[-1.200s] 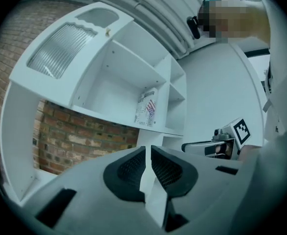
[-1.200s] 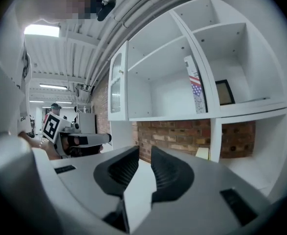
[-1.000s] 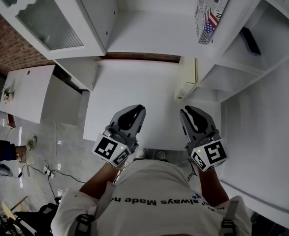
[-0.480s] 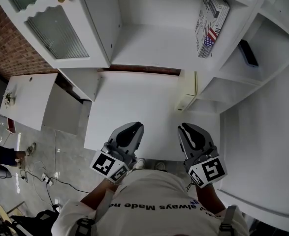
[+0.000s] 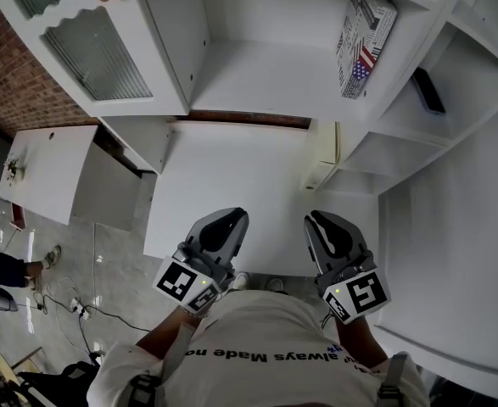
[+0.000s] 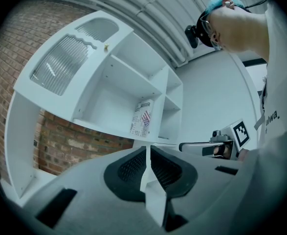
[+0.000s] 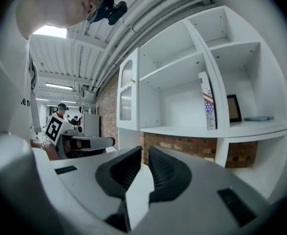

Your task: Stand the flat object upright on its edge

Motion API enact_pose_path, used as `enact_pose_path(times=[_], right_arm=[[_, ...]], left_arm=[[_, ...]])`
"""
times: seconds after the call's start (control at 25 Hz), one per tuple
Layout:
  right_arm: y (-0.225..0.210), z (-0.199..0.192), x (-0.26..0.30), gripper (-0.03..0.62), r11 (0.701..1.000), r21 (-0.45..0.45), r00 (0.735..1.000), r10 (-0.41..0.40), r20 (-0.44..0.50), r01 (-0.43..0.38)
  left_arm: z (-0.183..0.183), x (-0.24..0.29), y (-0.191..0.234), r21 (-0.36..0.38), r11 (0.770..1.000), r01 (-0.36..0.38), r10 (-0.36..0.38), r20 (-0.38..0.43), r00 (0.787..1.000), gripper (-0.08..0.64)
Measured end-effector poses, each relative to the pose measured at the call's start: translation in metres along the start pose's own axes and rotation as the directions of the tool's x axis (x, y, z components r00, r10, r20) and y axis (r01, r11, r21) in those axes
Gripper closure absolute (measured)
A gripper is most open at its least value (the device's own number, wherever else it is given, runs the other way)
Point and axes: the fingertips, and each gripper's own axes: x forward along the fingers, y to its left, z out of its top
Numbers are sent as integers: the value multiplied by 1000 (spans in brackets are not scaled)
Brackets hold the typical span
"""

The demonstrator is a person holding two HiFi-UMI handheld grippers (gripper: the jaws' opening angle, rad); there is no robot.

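White shelving fills the far side of our view, with the desk running below it to the near edge where we stand. A glazed door hangs open over the desk's far left corner, and that is the one edge that crowds the left side.

The book stands on its edge in the wide compartment, close against that compartment's right wall; whether it leans on the wall we cannot tell. It has not shifted over the last second, so we judge the task's step done.

What changed is us. Both grippers have drawn back from over the desk's middle to its near edge, close to our body and well apart from the book. The left gripper has its jaws pressed together on nothing. The right gripper has brought its jaws all but together, also empty.

Between the grippers and the shelving the desk lies bare, so we have open room ahead. To the right the shelving's side panels close in.
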Motion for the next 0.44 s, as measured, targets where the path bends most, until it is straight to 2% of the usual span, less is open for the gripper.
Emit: enact_pose_path(times=[0.44], right_arm=[[-6,2,1,543,1000,-6,1000,-9,2,9]], left_arm=[[-4,7,-3,-4,1000,15,-15,-20,1000,525]])
